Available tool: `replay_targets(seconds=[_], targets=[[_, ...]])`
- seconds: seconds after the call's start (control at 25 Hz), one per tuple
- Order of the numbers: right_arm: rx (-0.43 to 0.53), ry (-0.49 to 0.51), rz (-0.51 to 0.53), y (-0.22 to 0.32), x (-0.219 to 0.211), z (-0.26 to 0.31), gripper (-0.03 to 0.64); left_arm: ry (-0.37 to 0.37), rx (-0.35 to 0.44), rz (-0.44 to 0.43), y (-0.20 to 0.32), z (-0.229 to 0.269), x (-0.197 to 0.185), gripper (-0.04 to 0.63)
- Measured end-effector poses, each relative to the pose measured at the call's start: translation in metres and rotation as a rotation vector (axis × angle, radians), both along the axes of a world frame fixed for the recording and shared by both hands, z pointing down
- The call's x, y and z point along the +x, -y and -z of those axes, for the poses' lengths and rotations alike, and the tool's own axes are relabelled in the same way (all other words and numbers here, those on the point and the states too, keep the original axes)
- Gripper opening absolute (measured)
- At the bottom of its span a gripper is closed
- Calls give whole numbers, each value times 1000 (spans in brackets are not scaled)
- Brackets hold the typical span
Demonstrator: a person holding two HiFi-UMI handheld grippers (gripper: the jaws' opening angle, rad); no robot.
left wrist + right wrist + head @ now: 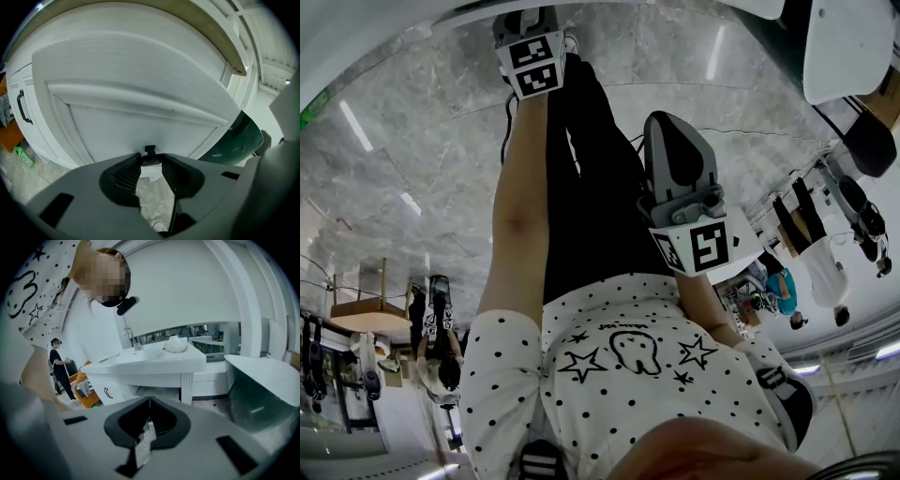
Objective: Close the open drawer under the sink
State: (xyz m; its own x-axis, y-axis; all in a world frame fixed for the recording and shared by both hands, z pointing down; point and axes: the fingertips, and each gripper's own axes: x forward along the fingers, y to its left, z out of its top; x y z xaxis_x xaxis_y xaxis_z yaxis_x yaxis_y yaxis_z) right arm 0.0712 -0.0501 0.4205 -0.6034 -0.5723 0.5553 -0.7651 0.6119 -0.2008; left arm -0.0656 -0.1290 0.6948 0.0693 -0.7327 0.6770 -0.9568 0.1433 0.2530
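In the right gripper view the white vanity (154, 373) stands ahead with its sink (140, 356) and tap (131, 338); under it the drawer (157, 392) stands pulled out. The drawer's white panelled front (140, 108) fills the left gripper view, very close to my left gripper (151, 161), whose jaws stand a little apart with nothing between them. My right gripper (149, 420) is shut and empty, held back from the vanity. The head view shows the left gripper (532, 56) stretched forward and the right gripper (689, 202) nearer my body.
A dark-walled bathtub (262, 394) stands right of the vanity, also seen as the bathtub (243, 136). A neighbouring cabinet door carries a black handle (22, 107); a green bottle (23, 157) lies on the floor. A person in black (58, 366) stands far left. Marble floor (403, 187) below.
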Motion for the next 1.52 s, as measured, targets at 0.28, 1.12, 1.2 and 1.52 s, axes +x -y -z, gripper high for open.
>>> replay_targets(seconds=[0.28,1.12,1.2,1.52], targets=[[-3,-1,-6,-1,0,-1,14,-3,2,0,2,0,0,135],[-8,1,-17,-1,4,0,14,-11,11,16,16,4,-3,135],[-8,1,-17,-1,4,0,14,-15,14,19,17,3,-4,135],[-9,1,-16,-1,5,-1,14,-18,19,30,19,5,-6,135]])
